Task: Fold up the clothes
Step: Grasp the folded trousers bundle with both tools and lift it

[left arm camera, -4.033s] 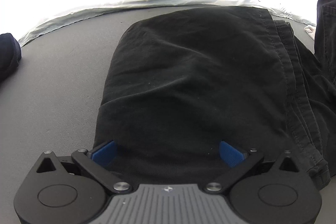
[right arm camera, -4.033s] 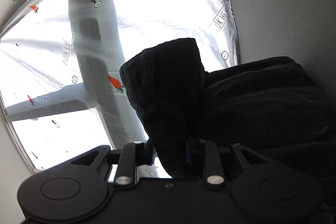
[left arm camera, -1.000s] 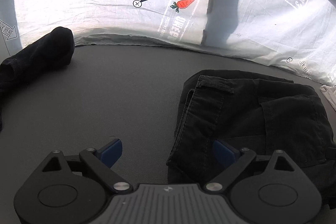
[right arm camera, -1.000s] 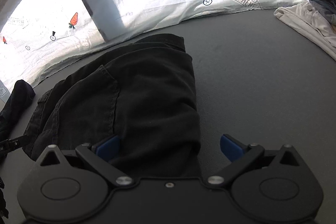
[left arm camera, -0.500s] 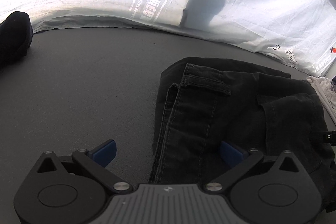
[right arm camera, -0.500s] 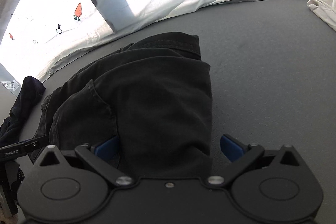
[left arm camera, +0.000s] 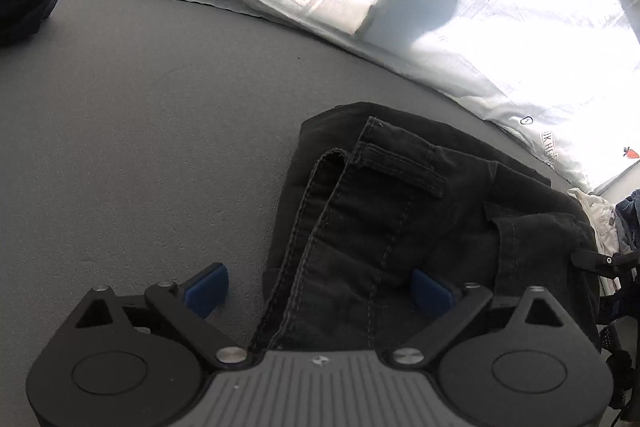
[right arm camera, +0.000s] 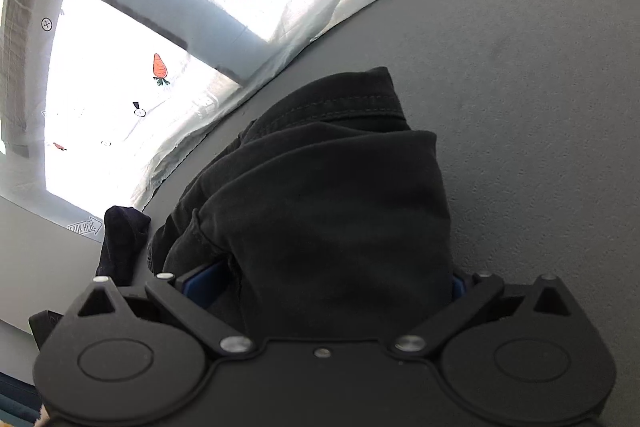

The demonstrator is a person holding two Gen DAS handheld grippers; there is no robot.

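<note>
A: Trousers [left arm camera: 420, 211] lie folded on the grey bench [left arm camera: 140, 131]; your left hand-held gripper [left arm camera: 320, 287], just closing, straddles their edge unpinched.

B: Right hand-held gripper [right arm camera: 324, 287] stands wide around the bundle. Pinch, then shift it.

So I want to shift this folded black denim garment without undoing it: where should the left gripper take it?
Grip the stitched, stacked edges on the near left side of the folded black denim garment, coming in low from the bare grey tabletop. The layers meet there, so one pinch likely holds them all.
</note>
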